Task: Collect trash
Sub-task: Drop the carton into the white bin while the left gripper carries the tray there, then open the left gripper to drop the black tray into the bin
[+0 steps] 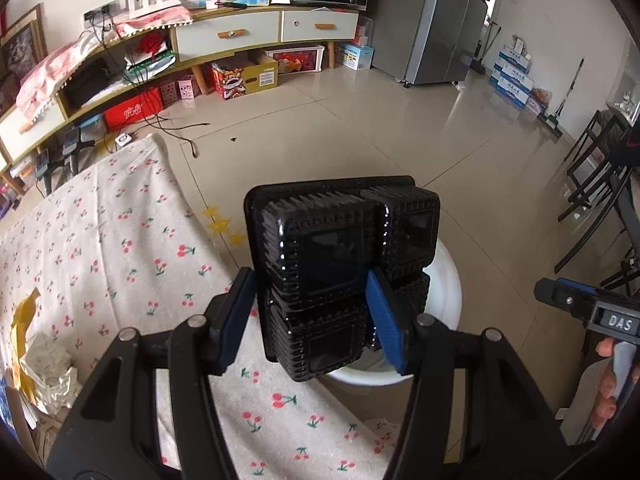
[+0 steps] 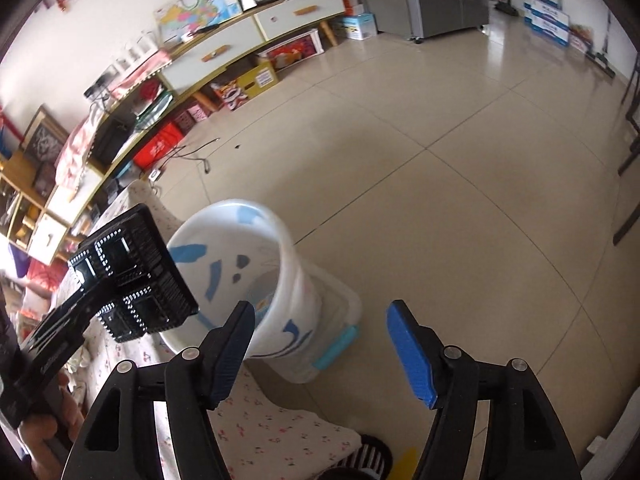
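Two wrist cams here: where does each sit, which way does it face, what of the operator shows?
Left wrist: on the left gripper, angled down at the black tray in its jaws above the white bucket; right gripper at frame edge.
Right wrist: on the right gripper, jaws open and empty, angled down at the floor; a hand shows lower left.
Shared: tray, bucket, cherry-print tablecloth, TV cabinet.

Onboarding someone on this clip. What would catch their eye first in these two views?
The black plastic food tray dominates: the left gripper is shut on it and holds it bottom side toward the camera, over the white bucket standing on the floor beside the cherry-print tablecloth. Next, the right gripper hangs open and empty just in front of the bucket. Crumpled wrappers lie on the cloth at far left.
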Demonstrator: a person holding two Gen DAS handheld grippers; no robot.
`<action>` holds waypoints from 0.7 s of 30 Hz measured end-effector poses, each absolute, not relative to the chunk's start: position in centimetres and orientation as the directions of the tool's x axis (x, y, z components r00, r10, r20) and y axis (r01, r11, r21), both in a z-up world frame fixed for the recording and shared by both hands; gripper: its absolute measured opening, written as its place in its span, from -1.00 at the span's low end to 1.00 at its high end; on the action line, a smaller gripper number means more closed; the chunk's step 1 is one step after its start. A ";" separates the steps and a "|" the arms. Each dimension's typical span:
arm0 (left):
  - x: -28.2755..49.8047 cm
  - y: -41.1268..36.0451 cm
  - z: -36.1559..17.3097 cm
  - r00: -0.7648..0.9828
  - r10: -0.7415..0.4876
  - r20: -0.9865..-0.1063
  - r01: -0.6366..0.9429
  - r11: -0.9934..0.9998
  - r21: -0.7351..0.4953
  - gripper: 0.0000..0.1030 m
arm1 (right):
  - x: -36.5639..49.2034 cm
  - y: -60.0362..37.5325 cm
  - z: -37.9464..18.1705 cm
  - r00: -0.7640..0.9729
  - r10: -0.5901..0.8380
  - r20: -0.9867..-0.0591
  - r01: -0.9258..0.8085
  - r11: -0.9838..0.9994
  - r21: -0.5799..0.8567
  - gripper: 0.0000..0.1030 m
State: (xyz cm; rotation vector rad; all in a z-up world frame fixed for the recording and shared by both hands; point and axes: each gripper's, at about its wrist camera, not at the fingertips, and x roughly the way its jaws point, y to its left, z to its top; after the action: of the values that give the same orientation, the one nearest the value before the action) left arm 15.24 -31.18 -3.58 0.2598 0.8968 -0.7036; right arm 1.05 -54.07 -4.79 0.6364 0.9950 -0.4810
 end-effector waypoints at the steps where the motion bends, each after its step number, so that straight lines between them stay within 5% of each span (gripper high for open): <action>1: 15.2 -31.5 -3.6 0.430 -0.441 -0.788 0.658 0.751 -0.062 0.17 | 0.9 -54.2 -4.8 0.467 -0.087 -0.880 0.641 0.718 0.270 0.37; 4: 15.3 -32.0 -3.9 0.428 -0.421 -0.800 0.651 0.757 -0.050 0.25 | 0.6 -54.3 -4.8 0.472 -0.073 -0.878 0.642 0.711 0.287 0.37; 8: 15.3 -31.5 -3.6 0.447 -0.405 -0.798 0.635 0.772 -0.036 0.62 | 0.9 -53.9 -4.5 0.478 -0.073 -0.875 0.630 0.722 0.284 0.37; 21: 15.8 -27.0 -1.8 0.471 -0.389 -0.792 0.598 0.801 -0.039 0.74 | 2.1 -50.8 -3.3 0.464 -0.108 -0.879 0.588 0.780 0.215 0.42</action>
State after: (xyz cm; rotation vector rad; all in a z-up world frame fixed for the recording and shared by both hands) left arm 15.82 -27.01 -1.85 0.2583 0.8945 -0.6128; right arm 2.13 -50.85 -3.26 0.5423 1.0063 -0.4539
